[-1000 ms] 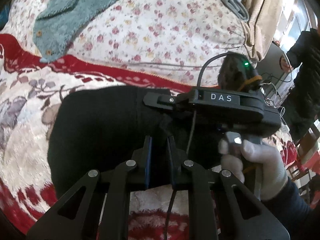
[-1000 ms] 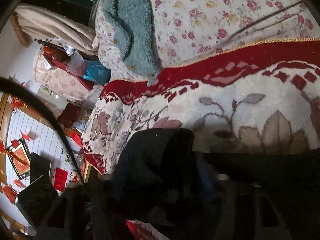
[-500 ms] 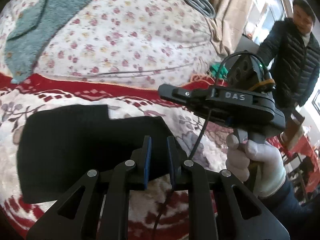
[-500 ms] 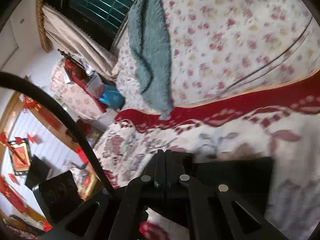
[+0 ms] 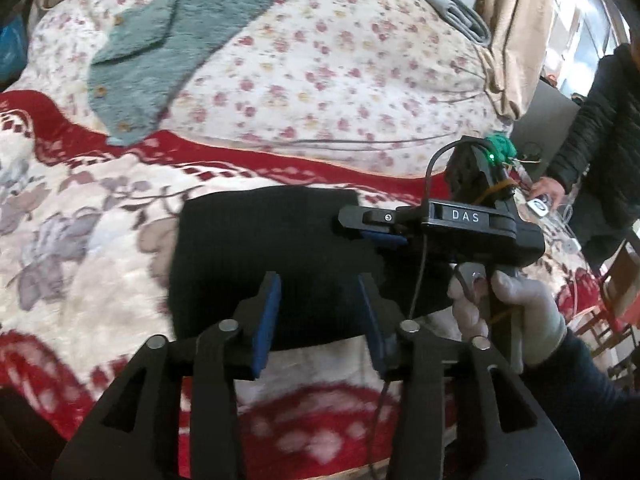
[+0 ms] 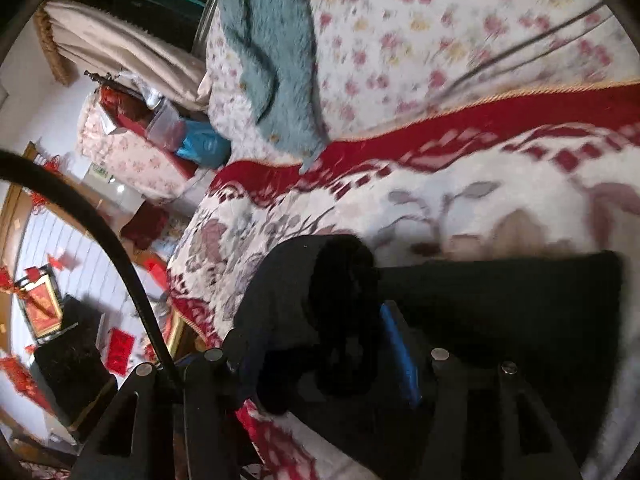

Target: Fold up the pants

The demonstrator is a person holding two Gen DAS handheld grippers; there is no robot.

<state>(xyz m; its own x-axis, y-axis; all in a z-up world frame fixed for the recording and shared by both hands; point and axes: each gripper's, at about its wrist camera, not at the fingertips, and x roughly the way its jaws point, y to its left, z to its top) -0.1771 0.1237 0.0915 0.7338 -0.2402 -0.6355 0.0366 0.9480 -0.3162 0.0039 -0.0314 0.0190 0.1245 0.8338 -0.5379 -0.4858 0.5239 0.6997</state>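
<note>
Pants (image 5: pixel 272 248): black, folded into a flat rectangle on the red-and-cream floral blanket (image 5: pixel 80 240), centre of the left wrist frame. Left gripper (image 5: pixel 318 304) spread wide, blue pads (image 5: pixel 266 316) hanging over the near edge of the fabric, nothing between them. Right gripper (image 5: pixel 372 226) reaches in from the right over the pants' upper right corner; jaws parted, with a bunched fold of black cloth (image 6: pixel 340 312) lying between the fingers in its own view. Teal fleece garment (image 5: pixel 168 44) sits upper left on the floral quilt (image 5: pixel 340 72).
</note>
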